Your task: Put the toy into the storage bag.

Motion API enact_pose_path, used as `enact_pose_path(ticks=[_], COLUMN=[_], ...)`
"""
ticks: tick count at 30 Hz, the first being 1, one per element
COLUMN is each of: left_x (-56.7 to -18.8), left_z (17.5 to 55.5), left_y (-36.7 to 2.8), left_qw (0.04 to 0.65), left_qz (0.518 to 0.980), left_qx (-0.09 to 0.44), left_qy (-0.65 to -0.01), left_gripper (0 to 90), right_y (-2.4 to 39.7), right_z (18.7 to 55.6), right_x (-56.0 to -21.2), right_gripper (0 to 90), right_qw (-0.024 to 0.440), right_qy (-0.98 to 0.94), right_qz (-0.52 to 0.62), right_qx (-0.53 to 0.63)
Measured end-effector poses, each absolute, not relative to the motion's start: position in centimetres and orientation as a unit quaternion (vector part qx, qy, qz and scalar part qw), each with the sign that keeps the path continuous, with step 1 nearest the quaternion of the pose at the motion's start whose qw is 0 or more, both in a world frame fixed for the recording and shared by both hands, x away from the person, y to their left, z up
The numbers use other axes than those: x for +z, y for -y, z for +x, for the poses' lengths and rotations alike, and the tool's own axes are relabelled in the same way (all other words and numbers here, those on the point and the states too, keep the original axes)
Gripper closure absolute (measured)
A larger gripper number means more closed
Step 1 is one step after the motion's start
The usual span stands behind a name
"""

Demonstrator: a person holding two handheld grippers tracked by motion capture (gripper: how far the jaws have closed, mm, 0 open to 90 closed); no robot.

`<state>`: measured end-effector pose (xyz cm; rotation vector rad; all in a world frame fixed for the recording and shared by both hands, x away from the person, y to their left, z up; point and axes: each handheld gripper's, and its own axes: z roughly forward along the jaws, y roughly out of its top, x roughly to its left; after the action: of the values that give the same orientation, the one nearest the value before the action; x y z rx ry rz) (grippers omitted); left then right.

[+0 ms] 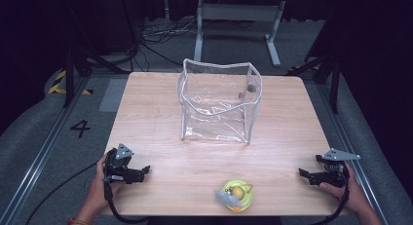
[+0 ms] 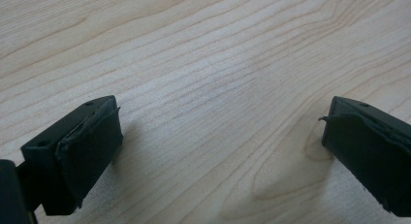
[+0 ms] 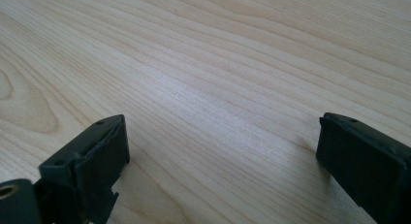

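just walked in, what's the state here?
Nothing is being handled yet. A person holds the left gripper and right gripper low at the near corners of the wooden table, both open and empty. A clear plastic bag stands open mid-table; a small yellow-green object lies untouched at the near edge.

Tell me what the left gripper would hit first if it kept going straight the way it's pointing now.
Probably nothing but bare table: the left gripper points right along the near edge, jaws open. The yellow-green object seems slightly nearer the edge.
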<state>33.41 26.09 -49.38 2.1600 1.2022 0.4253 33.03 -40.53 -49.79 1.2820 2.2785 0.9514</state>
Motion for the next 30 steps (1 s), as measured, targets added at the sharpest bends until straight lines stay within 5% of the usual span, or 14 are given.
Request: enact_pose_path(ticks=[10, 13, 30], left_x=[-49.4, -49.3, -49.4], left_z=[32.8, 32.6, 32.5], left_y=[-26.4, -26.5, -26.5], left_qw=[0.314, 0.312, 0.314], left_qz=[0.826, 0.828, 0.827], left_qx=[0.157, 0.156, 0.156], left_qy=[-0.441, -0.439, -0.440], left_gripper=[1.1, 1.0, 0.7], right_y=[40.3, 40.2, 35.2], right_z=[33.6, 33.7, 31.9], right_x=[-49.0, -48.4, -42.4], right_gripper=[9.2, 21.1, 20.8], right_qw=[0.159, 0.150, 0.130], right_qy=[-0.828, -0.837, -0.893], right_qz=[0.444, 0.434, 0.317], right_qx=[0.304, 0.296, 0.292])
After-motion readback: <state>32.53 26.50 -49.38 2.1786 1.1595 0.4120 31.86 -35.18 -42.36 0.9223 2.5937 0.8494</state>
